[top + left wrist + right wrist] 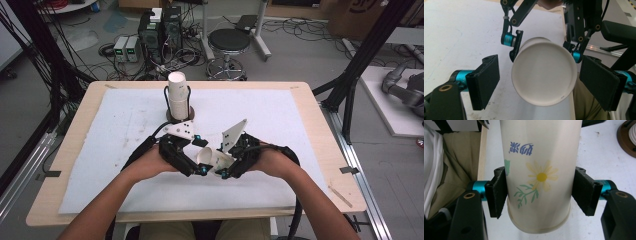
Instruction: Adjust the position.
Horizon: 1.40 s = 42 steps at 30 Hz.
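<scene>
In the high view, a white paper cup (210, 159) lies on its side between the two grippers, just above the near middle of the white padded table cover (300, 150). The left gripper (197, 167) and the right gripper (223, 171) meet at it from either side, their black linkages angled inward. Farther back a stack of white cups (178, 95) stands upright on a round brown base (180, 116).

In the left gripper view, the paper cup (544, 77) shows its flat, round, smooth white bottom, centred between the left gripper (540, 82)'s own black, ribbed pads (486, 80). Those jaws stand wide apart, with a clear gap on each side, touching nothing. Behind the cup, the right gripper (544, 47) clamps its sides with black fingers on teal joints.

In the right gripper view, the paper cup (540, 175) runs lengthwise up from between the right gripper (539, 195)'s jaws, its rolled bottom rim nearest the camera. The wall is matte cream paper printed with a yellow daisy, green leaves and blue characters. Both rough black pads (497, 195) press against the cup's sides, closed firmly upon it. The brown base (625, 138) sits at the upper right.
</scene>
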Each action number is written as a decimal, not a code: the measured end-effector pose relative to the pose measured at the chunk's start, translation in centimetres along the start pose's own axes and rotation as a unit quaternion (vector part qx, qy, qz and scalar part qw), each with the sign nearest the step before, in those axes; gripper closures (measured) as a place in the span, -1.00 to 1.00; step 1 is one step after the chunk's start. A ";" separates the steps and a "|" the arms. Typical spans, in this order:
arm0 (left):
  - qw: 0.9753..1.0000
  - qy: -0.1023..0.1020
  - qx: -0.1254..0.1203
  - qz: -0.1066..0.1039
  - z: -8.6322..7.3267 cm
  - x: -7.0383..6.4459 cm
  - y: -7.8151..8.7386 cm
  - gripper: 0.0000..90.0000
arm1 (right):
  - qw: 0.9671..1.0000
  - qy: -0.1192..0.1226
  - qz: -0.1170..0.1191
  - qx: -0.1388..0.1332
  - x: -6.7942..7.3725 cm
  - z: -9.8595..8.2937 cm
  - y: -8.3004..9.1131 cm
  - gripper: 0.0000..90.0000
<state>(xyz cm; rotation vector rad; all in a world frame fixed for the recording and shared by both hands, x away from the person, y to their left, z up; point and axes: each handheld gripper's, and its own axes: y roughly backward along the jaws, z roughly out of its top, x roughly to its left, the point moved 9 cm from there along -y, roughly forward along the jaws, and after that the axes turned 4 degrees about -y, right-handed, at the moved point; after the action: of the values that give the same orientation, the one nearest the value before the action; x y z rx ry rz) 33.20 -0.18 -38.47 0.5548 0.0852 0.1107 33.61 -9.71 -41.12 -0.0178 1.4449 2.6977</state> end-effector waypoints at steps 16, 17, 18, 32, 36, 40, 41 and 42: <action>0.999 -0.003 0.035 -0.018 -0.7 -0.2 -0.7 -0.23 | 1.000 0.006 0.003 0.022 0.2 -0.1 -0.3 -0.23; 0.999 -0.004 0.036 -0.018 -0.8 -0.2 -0.7 -0.22 | 1.000 0.007 0.003 0.022 0.2 -0.1 -0.4 -0.23; 0.999 -0.005 0.039 -0.018 -0.8 -0.2 -0.8 -0.21 | 1.000 0.008 0.004 0.025 0.2 -0.2 -0.4 -0.23; 0.999 -0.009 0.032 -0.015 -1.1 -0.2 -0.6 -0.17 | 1.000 -0.019 0.009 0.009 0.1 -0.3 -0.1 -0.48; 1.000 -0.005 0.017 -0.009 -1.2 0.0 -0.1 -0.17 | 0.998 -0.046 0.006 -0.031 -0.3 -0.3 0.7 -0.51; 1.000 -0.002 0.006 -0.002 -1.5 0.2 0.2 -0.17 | 0.996 -0.061 -0.002 -0.072 -0.6 -0.3 1.5 -0.51; 1.000 -0.001 0.001 0.000 -1.6 0.2 0.3 -0.17 | 0.994 -0.068 -0.002 -0.082 -0.6 -0.4 1.7 -0.51; 1.000 0.000 -0.002 0.002 -1.6 0.3 0.4 -0.17 | 0.993 -0.070 -0.005 -0.090 -0.7 -0.4 1.9 -0.52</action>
<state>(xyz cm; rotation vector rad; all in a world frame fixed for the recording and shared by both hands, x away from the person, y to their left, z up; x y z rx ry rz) 33.29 1.01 -39.67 0.5517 0.0840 0.1154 34.19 -11.19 -39.71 0.1500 1.1585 2.7486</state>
